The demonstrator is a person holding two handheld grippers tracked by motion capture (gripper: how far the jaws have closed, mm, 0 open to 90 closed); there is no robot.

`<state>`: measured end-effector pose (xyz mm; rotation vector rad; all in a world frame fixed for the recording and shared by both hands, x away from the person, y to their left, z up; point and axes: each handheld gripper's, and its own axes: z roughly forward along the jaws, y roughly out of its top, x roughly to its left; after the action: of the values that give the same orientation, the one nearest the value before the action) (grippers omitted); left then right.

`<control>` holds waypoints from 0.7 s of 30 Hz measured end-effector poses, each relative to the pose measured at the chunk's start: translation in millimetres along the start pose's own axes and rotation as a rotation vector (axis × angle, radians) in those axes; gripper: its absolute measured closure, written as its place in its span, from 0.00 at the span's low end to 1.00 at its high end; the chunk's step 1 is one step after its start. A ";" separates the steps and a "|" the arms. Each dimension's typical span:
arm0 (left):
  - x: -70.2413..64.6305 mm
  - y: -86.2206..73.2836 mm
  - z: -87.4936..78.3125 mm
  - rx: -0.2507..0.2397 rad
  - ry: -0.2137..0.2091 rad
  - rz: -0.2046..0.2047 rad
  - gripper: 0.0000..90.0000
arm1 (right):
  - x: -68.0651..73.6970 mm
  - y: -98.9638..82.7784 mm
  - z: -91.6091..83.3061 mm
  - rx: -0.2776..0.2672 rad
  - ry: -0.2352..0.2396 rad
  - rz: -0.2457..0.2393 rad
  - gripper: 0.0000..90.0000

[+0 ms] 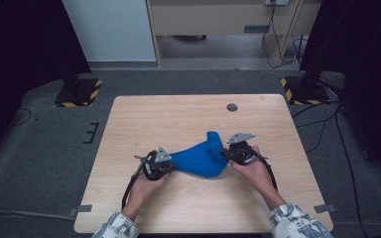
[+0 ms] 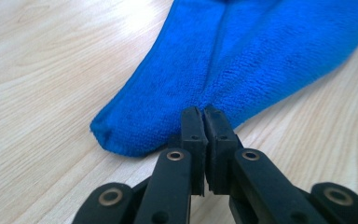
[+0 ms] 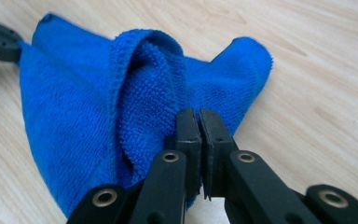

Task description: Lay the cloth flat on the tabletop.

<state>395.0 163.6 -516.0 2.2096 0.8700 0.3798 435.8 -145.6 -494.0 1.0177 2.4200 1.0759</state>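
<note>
Both tools are clamped on the blue cloth (image 1: pixel 201 157), one at each end, mid-bench. Left tool (image 1: pixel 167 166) has its jaws pinched together on the cloth's left edge; in the left gripper view (image 2: pixel 204 122) the pads meet right where two layers of the cloth (image 2: pixel 242 60) converge, so it looks like a pinch on a doubled hem rather than one ply. Right tool (image 1: pixel 228 152) is likewise closed on the opposite side; the right gripper view (image 3: pixel 200 122) shows the jaws biting a rolled fold of the cloth (image 3: pixel 135 93), with a loose corner sticking up behind it. The left tool's dark tip also shows at the far left of that view. Cloth sits bunched between the two grips, slack, partly lifted, lower edge resting on the wooden bench (image 1: pixel 188 114). My read on why it's held this way: opposite-end grips let the person pull it taut or spread it flat, or bring the ends together for a fold; can't tell which from here. Hands (image 1: pixel 253 171) come in low from the near edge, tools pointed inward at each other, which keeps tension along one line. Risk as I judge it: the right grip holds a bunched roll, not a clean corner, so pulling apart may leave a twist.
</note>
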 end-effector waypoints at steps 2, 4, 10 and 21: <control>-0.6 -0.3 0.3 -0.016 0.007 0.000 0.95 | 2.8 -1.0 0.6 0.007 -0.002 0.000 0.97; -1.6 1.1 -1.7 -0.053 0.024 -0.012 0.83 | 8.7 -1.9 2.2 0.016 -0.014 -0.010 0.97; -10.8 8.3 -4.2 -0.125 0.018 -0.019 0.64 | 20.7 -1.3 11.5 0.015 0.026 -0.032 0.92; -22.9 13.6 3.2 -0.128 0.006 0.014 0.57 | 17.0 14.3 6.2 -0.033 0.010 -0.043 0.49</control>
<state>386.3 139.3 -508.7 2.0986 0.8111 0.4373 434.0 -123.5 -487.5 0.9480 2.4122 1.1048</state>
